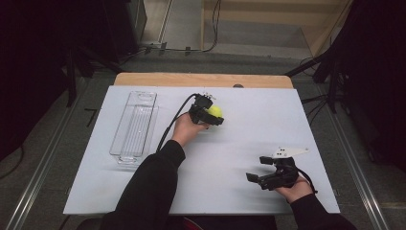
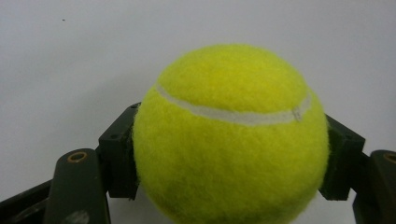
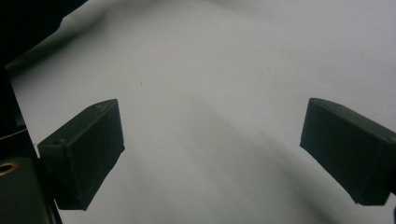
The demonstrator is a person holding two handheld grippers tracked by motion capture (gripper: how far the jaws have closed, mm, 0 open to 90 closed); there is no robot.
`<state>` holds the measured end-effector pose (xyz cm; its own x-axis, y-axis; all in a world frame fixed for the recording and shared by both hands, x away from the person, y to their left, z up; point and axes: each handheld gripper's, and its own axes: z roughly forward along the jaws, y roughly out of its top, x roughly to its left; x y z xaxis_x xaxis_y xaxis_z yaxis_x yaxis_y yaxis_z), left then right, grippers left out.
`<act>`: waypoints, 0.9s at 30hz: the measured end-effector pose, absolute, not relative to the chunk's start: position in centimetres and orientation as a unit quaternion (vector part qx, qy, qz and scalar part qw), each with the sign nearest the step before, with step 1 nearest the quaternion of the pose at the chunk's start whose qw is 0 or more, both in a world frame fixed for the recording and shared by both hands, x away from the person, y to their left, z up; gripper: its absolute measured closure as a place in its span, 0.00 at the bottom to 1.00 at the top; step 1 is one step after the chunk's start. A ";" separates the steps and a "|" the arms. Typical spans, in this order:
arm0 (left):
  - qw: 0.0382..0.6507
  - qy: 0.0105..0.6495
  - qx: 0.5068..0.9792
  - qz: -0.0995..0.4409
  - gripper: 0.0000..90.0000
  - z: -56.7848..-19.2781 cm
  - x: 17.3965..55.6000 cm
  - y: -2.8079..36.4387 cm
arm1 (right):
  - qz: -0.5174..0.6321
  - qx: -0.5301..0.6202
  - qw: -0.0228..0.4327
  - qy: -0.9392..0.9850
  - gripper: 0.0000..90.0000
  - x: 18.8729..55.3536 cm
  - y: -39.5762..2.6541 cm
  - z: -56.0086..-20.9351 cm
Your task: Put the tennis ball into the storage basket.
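Note:
A yellow tennis ball (image 1: 216,110) sits toward the back middle of the white table (image 1: 258,124), and my left gripper (image 1: 213,116) is shut on it. In the left gripper view the ball (image 2: 229,135) fills the space between the two black jaws, and both pads press its sides. My right gripper (image 1: 257,168) rests near the front right of the table, held in a hand, with a grey plate on top. Seen in the right gripper view, that gripper (image 3: 212,144) stands open, with bare white table between its wide-apart jaws.
A long clear plastic tray (image 1: 134,127) lies lengthwise at the left of the table. A wooden strip (image 1: 201,79) runs along the table's back edge. Dark stands and cables ring the table on the floor.

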<state>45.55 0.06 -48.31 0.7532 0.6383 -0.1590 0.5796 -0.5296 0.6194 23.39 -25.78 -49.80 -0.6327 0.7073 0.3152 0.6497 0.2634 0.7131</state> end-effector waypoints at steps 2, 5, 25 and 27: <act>0.335 0.349 0.874 0.041 0.29 -48.1 45.3 0.3 | 0.431 0.427 0.033 0.794 0.05 23.4 -25.8 -49.8; 0.340 0.344 0.875 0.033 0.29 -47.9 45.1 0.6 | 0.431 0.429 0.034 0.794 0.05 23.4 -25.8 -49.8; 0.338 0.345 0.875 0.012 0.29 -46.8 43.2 2.6 | 0.432 0.432 0.034 0.791 0.05 23.5 -25.8 -49.9; 0.341 0.346 0.874 0.010 0.29 -46.7 43.0 2.8 | 0.431 0.432 0.032 0.791 0.05 23.5 -25.8 -49.9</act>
<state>42.98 2.81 -46.69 0.7598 0.6122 -0.2190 0.5985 -0.5270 0.6033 23.52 -25.76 -49.92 -0.6243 0.7114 0.3226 0.6566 0.2541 0.7101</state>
